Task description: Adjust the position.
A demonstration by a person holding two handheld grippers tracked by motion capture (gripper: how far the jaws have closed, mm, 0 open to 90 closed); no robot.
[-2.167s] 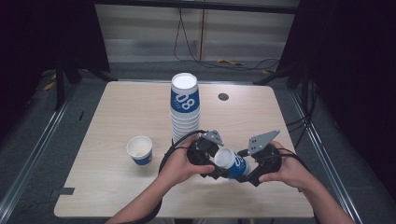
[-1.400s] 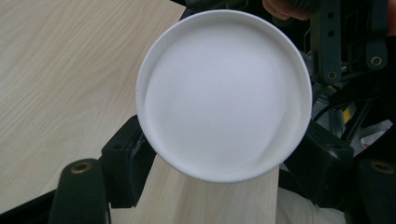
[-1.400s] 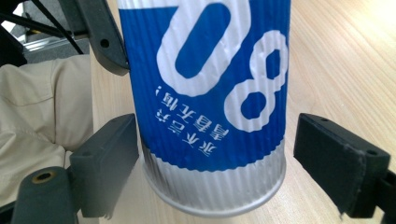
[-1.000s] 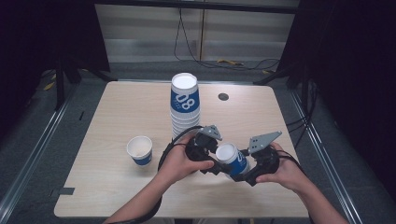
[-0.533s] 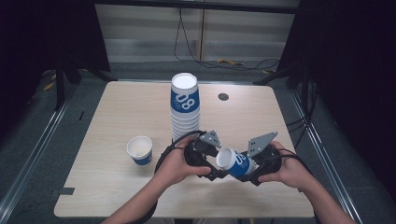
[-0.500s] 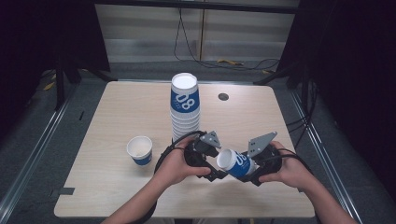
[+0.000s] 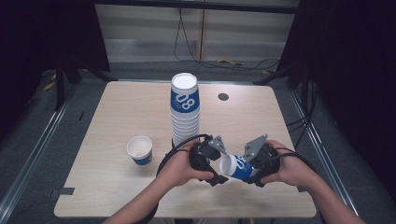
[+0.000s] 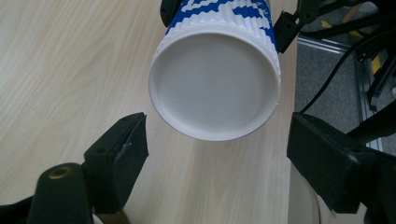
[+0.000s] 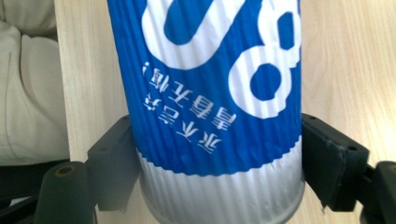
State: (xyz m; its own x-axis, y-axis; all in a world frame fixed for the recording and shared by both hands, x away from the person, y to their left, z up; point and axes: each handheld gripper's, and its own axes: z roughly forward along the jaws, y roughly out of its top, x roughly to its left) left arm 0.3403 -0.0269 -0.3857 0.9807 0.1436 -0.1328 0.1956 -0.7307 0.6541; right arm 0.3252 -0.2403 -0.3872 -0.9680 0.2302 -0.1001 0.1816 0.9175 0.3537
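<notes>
Your desk [image 7: 116, 116] spans the middle of the high view, pale wood with a small dark round spot [image 7: 223, 96] toward its upper right. The tall stack of cups [image 7: 185, 109] stands upright just above centre, blue and white, well clear of your hands.

Lower right of centre, your right tool [image 7: 252, 170] is clamped on the blue-and-white cup [image 7: 237, 167], which lies on its side above the desk with its white end turned toward your left hand. In the right gripper view the two black jaws press against the ribbed wall of that cup [image 9: 215, 107] near its white band, one on each side.

Your left tool [image 7: 215, 169] sits just left of the cup. In the left gripper view its jaws stand apart, having just been opening, and the cup's round white end [image 8: 215, 84] hangs ahead of them and between their lines, touching neither pad.

At the lower left of the high view a single small cup [image 7: 139, 150] stands upright on the desk, open end up, apart from everything else.
</notes>
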